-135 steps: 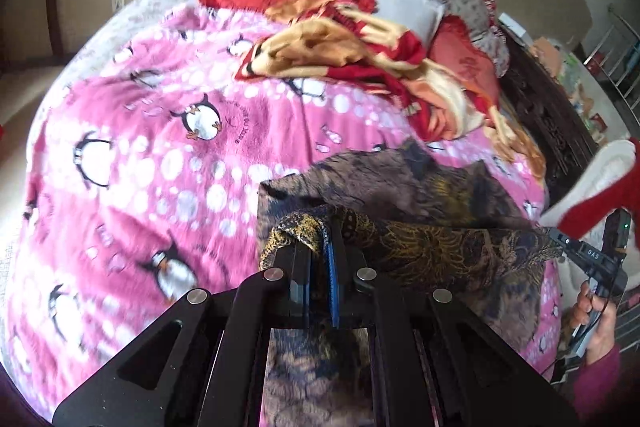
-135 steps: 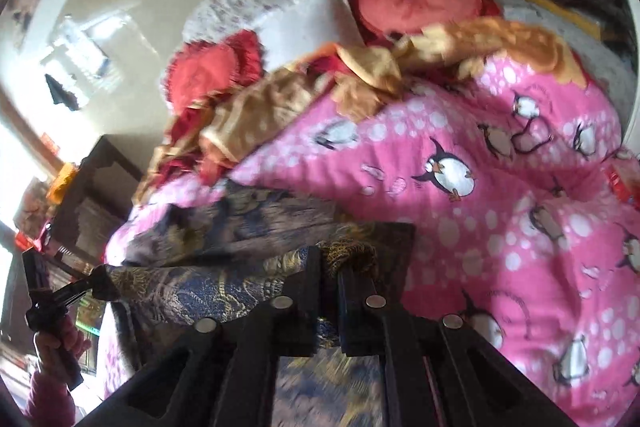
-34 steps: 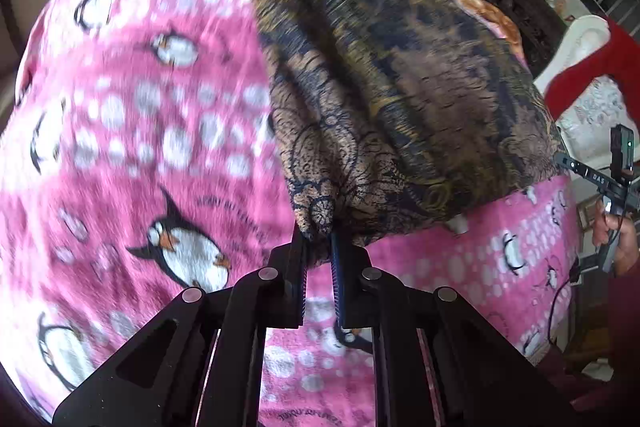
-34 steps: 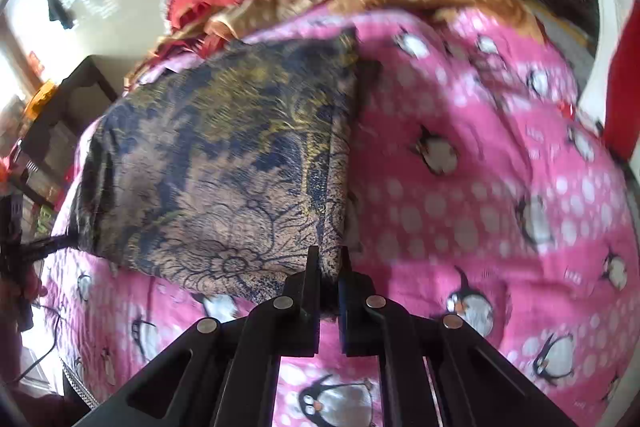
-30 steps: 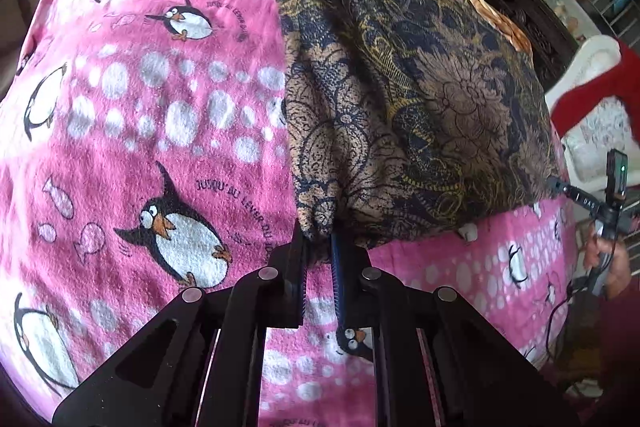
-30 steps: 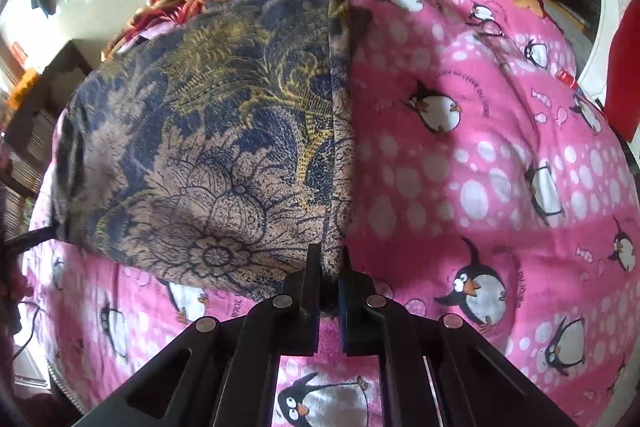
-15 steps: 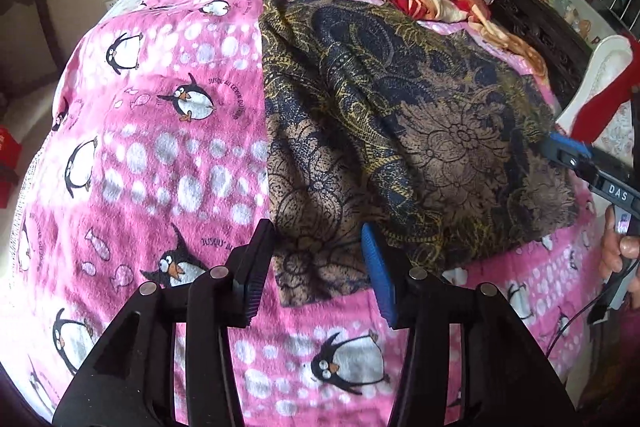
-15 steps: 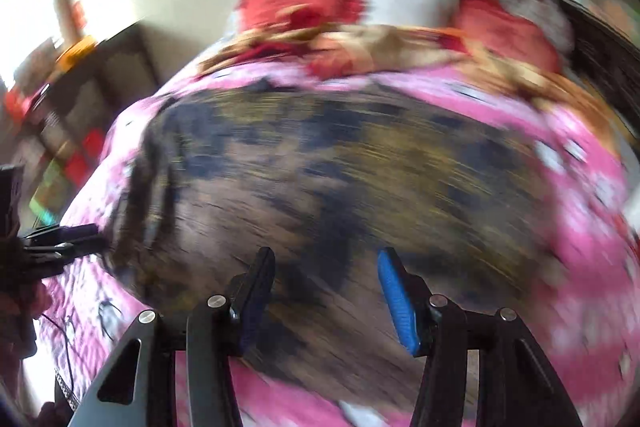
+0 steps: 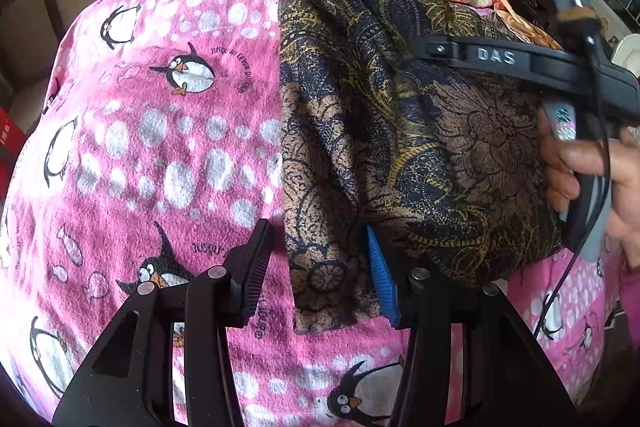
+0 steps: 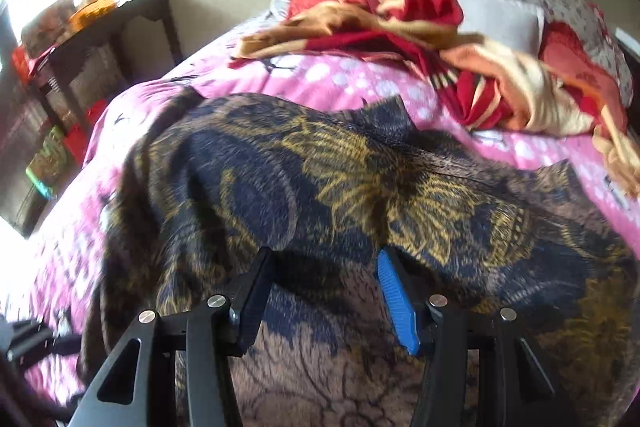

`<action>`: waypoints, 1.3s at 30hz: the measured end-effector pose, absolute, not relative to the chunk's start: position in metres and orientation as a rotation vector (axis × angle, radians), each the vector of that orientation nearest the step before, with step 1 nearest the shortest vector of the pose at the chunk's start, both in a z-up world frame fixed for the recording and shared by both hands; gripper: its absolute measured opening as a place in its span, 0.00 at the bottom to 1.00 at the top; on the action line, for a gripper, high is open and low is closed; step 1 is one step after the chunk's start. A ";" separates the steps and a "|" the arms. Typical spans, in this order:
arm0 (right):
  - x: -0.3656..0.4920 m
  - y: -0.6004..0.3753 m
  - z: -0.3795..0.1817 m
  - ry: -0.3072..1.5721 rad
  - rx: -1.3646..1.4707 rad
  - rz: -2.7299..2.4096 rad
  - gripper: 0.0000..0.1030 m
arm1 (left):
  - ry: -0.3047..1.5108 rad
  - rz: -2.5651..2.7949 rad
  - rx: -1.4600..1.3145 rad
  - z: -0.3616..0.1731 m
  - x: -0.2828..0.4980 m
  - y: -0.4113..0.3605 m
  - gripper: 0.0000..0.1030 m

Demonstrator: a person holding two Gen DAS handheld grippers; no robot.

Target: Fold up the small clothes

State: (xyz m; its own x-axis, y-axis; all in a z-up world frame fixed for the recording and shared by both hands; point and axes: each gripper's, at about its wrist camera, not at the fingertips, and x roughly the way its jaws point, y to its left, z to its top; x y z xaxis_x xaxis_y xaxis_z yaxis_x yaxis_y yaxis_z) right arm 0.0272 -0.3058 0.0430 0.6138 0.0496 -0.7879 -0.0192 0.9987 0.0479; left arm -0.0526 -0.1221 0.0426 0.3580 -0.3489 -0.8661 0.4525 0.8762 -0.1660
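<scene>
Both the left hand-held gripper [image 9: 316, 275] and right hand-held gripper [image 10: 324, 299] stand wide, holding nothing. Dark floral cloth [image 9: 400, 131] lies flat beneath them on pink penguin blanket [image 9: 160, 147] covering the bed; dark side table [image 10: 100, 39] stands beyond left.

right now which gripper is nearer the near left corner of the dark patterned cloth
Left. The left gripper has its open jaws straddling that corner of the dark patterned cloth. The right gripper hovers farther along, over the cloth's middle, jaws open too.
</scene>
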 end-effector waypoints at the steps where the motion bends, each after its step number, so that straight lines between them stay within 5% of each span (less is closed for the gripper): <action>1: 0.029 -0.306 0.043 0.902 0.038 0.036 0.50 | 1.089 -0.519 0.105 0.042 -0.052 -0.122 0.45; 30: 0.103 -0.235 0.074 0.948 -0.052 0.066 0.53 | 1.068 -0.604 -0.098 0.025 -0.039 -0.080 0.52; 34: 0.096 -0.223 0.089 0.959 0.003 0.142 0.87 | 1.052 -0.615 -0.149 0.024 -0.042 -0.068 0.54; 39: 0.111 -0.176 0.053 1.070 -0.207 0.101 0.88 | 1.040 -0.644 -0.196 0.020 -0.046 -0.054 0.62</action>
